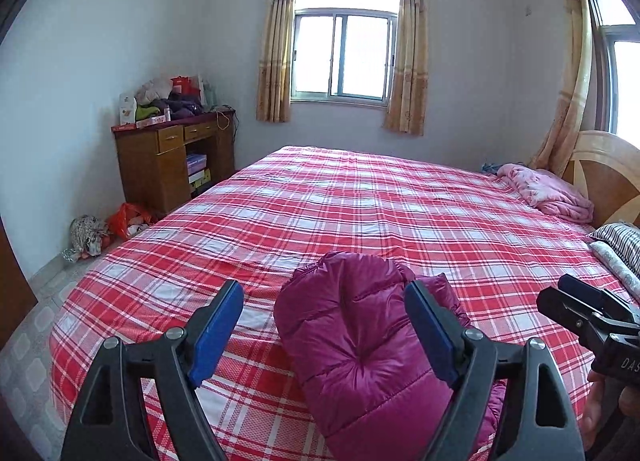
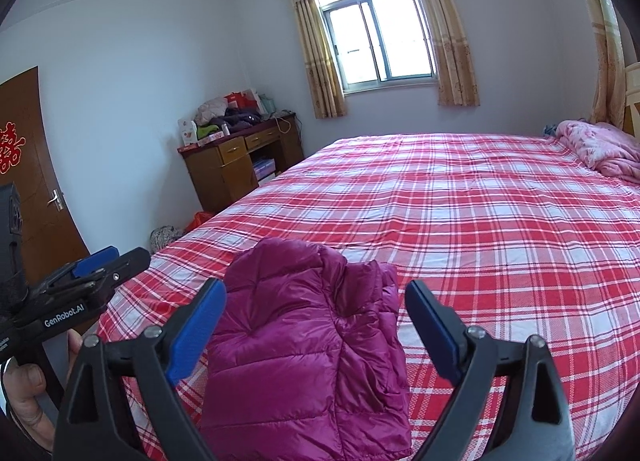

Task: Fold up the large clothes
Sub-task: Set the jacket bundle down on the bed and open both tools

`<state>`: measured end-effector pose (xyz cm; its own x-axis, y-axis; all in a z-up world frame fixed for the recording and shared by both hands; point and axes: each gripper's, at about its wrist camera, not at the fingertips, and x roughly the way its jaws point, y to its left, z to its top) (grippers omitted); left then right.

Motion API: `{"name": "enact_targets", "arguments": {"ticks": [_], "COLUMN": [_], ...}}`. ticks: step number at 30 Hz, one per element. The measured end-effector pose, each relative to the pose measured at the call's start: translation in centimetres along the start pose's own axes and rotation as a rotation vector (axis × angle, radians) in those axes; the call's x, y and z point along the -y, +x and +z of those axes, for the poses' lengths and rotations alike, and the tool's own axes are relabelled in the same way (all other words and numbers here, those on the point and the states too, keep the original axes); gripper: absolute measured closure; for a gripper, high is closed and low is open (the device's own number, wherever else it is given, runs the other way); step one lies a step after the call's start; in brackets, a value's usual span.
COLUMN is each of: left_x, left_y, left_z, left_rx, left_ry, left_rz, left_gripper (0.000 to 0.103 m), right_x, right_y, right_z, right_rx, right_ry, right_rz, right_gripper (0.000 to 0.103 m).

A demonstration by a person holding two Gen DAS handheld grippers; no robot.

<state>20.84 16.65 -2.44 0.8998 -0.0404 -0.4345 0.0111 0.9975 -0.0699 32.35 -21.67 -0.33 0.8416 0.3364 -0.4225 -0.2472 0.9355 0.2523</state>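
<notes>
A folded magenta jacket is seen low in the frame on the plaid bed, between the spread fingers of the left gripper.

Light source: we are seeing daylight coming through the window on the far wall, blown out to plain white.
Brightness: the room is reading evenly bright, the walls beside the window turning bluish.
Shadows: soft ones are lying under the magenta padded jacket, well in front of the window.
Glare: a mild sheen is showing on the jacket.
Distortion: fisheye bending is curving the curtains flanking the window; dark vignetting is filling the corners.
Sharpness: we are finding both views sharp.
</notes>
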Motion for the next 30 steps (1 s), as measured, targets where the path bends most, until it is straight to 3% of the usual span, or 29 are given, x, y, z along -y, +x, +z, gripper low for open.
{"name": "enact_targets", "arguments": {"ticks": [30], "left_x": [0.42], "left_y": [0.11], "left_z": [-0.29], "left_rx": [0.0], "left_ry": [0.012], "left_rz": [0.047], "left_gripper": [0.018], "right_x": [0.04], "right_y": [-0.24], "right_z": [-0.63], "right_rx": [0.0], "right_ry": [0.01], "right_rz": [0.005], "right_gripper": [0.009]}}
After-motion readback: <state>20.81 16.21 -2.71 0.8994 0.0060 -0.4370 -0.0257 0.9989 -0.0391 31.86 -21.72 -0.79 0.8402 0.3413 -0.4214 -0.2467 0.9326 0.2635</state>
